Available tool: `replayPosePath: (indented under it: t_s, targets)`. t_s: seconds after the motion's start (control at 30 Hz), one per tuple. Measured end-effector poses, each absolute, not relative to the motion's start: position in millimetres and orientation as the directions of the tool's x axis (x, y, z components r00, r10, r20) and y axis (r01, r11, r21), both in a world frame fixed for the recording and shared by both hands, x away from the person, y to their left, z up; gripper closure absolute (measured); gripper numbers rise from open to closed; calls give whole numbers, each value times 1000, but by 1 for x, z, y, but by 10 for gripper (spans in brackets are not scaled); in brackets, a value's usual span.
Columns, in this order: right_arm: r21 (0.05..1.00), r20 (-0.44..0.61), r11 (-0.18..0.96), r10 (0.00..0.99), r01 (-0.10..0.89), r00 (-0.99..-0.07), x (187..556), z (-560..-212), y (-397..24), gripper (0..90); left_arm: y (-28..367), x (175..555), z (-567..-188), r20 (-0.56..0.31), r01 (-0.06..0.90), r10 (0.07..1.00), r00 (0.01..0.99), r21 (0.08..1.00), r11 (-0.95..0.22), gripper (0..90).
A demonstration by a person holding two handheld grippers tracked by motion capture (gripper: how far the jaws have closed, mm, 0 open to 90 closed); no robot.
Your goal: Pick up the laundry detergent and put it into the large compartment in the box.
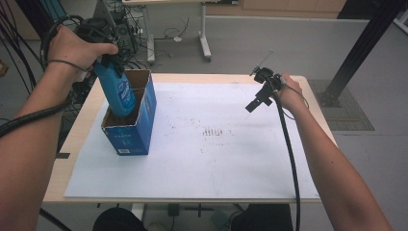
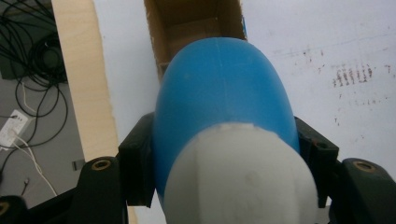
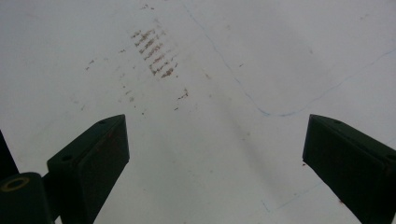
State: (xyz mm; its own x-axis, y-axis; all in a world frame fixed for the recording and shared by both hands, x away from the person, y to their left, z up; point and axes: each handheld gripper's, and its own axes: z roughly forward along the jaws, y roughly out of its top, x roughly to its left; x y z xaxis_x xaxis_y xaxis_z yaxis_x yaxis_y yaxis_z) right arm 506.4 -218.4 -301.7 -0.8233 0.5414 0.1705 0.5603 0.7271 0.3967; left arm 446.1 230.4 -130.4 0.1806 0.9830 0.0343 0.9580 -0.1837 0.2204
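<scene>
The left tongs [image 1: 107, 60] pinch a blue bottle [image 1: 118, 91] near its white cap [image 2: 240, 177] end; in the left gripper view the two black jaws press flat against the bottle's sides just ahead of the cap, with the blue body running straight out in front of them. Seen from the high view, the bottle hangs below these tongs, tilted a little, with its far end lowered into the open top of a blue cardboard box [image 1: 132, 132]. The box stands upright directly beneath the left tongs, its brown inside showing past the bottle's rounded shoulder in the left gripper view [image 2: 187, 28]. Whether the bottle's lower end touches the box floor cannot be told. The box rests on a white sheet [image 1: 202, 163] that covers most of the wooden worktop [image 1: 79, 139], whose bare pale edge runs along one side of the left tongs. The right tongs [image 1: 257, 101] are held well apart from the box and bottle, above the sheet, jaws spread wide with nothing between them. Ahead of those jaws, in the right gripper view, lies a patch of small brownish marks [image 3: 154, 46] on the sheet, and a thin blue line [image 3: 280, 112] curves across it farther off.
</scene>
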Motion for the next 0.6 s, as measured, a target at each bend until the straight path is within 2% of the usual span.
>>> replayPosePath:
  t_s: [0.6]
  targets:
    - [390,177,727,542,564,-821,507,-306,-216,69,234,447,-189,16,969,985,170,180,-170,374]
